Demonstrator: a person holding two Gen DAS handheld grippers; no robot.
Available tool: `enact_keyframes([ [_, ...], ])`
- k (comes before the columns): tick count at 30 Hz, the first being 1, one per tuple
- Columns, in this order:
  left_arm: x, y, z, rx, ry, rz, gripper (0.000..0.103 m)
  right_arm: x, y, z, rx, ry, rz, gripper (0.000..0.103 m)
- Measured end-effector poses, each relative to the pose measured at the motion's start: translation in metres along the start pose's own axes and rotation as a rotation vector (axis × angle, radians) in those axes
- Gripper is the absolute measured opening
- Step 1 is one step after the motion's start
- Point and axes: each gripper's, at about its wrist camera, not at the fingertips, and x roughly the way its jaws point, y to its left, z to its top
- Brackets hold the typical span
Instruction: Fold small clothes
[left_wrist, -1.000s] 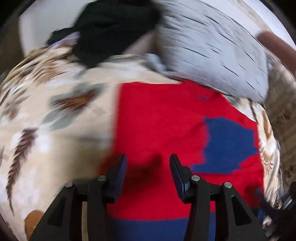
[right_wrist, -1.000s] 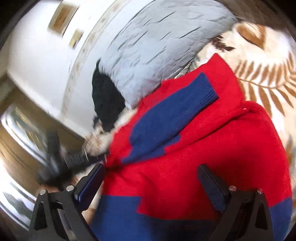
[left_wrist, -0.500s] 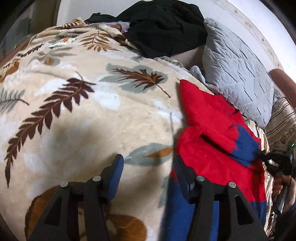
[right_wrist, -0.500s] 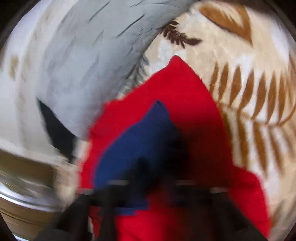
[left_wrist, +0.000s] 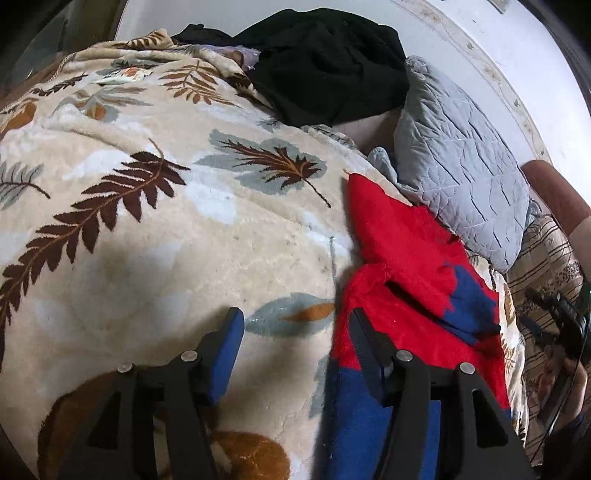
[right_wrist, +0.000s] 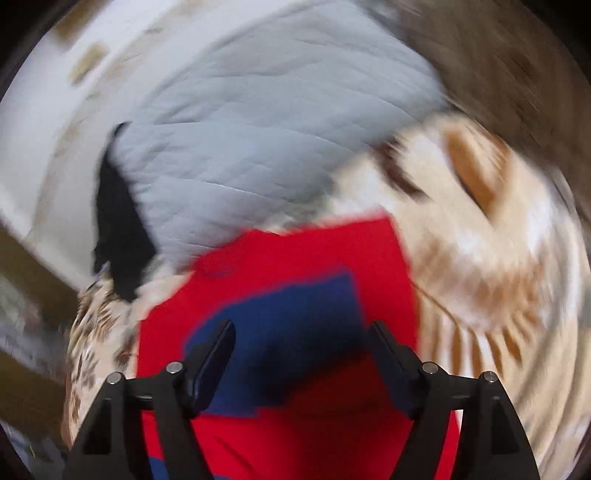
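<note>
Red knitted wool with blue parts, this is the small sweater that lies on the bed, on the cream fleece blanket with brown leaf print, just beside the grey quilted pillow. One second ago the red body was spread flat under the left gripper; now the left edge is turned over toward the middle and makes a thick ridge, and a blue sleeve lies folded on top of the red.

The left gripper has moved off to the side. Its fingers are spread and opening a little, and only blanket is between them; the right-hand finger stands at the sweater's edge. The right gripper was pressed together half a second ago, and now its fingers are opening wide above the blue sleeve. The picture is blurred, but nothing seems to be pinched.

I judge that both sleeve folds are now laid down and released. What remains is probably the fold across the length, bringing the blue hem up toward the collar. A black pile of clothes waits behind.
</note>
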Motion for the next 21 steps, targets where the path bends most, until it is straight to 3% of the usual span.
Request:
enact_keyframes([
  [2, 0.002, 0.001, 0.0, -0.008, 0.004, -0.006, 0.06, 0.007, 0.004, 0.003, -0.023, 0.002, -0.055, 0.078],
  [5, 0.002, 0.002, 0.001, -0.018, 0.004, -0.012, 0.06, 0.03, -0.019, 0.008, 0.043, 0.032, -0.14, 0.078],
  [6, 0.003, 0.001, 0.001, -0.018, 0.006, -0.017, 0.06, 0.036, -0.023, 0.006, 0.036, 0.056, -0.141, 0.073],
  [8, 0.004, 0.0, 0.001, -0.015, 0.012, -0.028, 0.06, 0.059, -0.015, 0.005, -0.037, 0.123, -0.169, 0.049],
  [10, 0.004, -0.003, 0.0, 0.0, 0.014, -0.028, 0.06, 0.069, -0.007, 0.005, -0.096, 0.159, -0.199, 0.011],
  [11, 0.003, -0.003, -0.001, 0.007, 0.011, -0.026, 0.06, 0.07, 0.001, 0.006, -0.134, 0.181, -0.206, 0.007],
  [15, -0.001, -0.005, 0.001, 0.003, -0.003, -0.039, 0.06, 0.035, 0.03, 0.002, -0.275, 0.054, -0.304, 0.006],
  [19, 0.0, -0.007, -0.001, 0.025, 0.004, -0.025, 0.06, 0.065, -0.009, -0.016, -0.181, 0.203, -0.332, 0.014],
  [20, -0.001, -0.007, -0.002, 0.029, -0.001, -0.018, 0.06, 0.057, -0.01, -0.018, -0.184, 0.166, -0.314, 0.019],
  [21, -0.001, -0.007, -0.002, 0.028, -0.006, -0.01, 0.06, 0.05, -0.008, -0.017, -0.181, 0.145, -0.315, 0.054],
])
